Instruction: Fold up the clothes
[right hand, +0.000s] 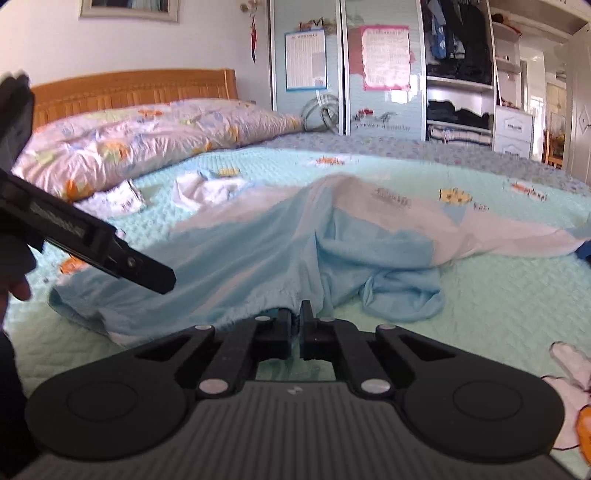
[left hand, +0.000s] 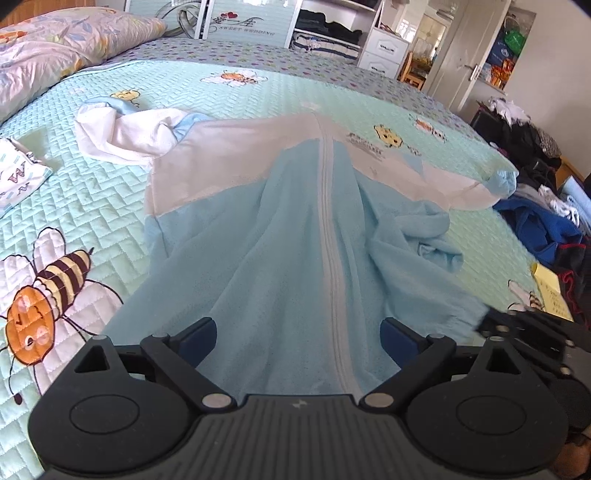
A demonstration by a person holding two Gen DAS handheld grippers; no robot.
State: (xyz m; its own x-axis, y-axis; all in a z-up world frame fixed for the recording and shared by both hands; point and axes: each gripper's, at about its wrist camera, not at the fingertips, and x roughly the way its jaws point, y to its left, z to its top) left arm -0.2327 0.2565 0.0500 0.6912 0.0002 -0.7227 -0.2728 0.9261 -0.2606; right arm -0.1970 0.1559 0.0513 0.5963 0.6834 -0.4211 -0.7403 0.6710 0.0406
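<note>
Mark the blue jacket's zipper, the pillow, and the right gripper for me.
zipper (left hand: 330, 236), left wrist view, on the white strip mid-chest.
pillow (right hand: 147, 136), right wrist view, on its floral cover.
right gripper (right hand: 295, 325), right wrist view, between the shut jaws pinching the jacket hem.

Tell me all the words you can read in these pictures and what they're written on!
"SWEET WEDDING" on the pale blue sliding wardrobe door.
Large "W" on the white printed cloth at the bed's left edge; the rest is unreadable.
Dark print on the blue and white zip-up jacket: too blurred.
Blue wall chart and pink poster: too small.
Yellow paper note: too small.
</note>
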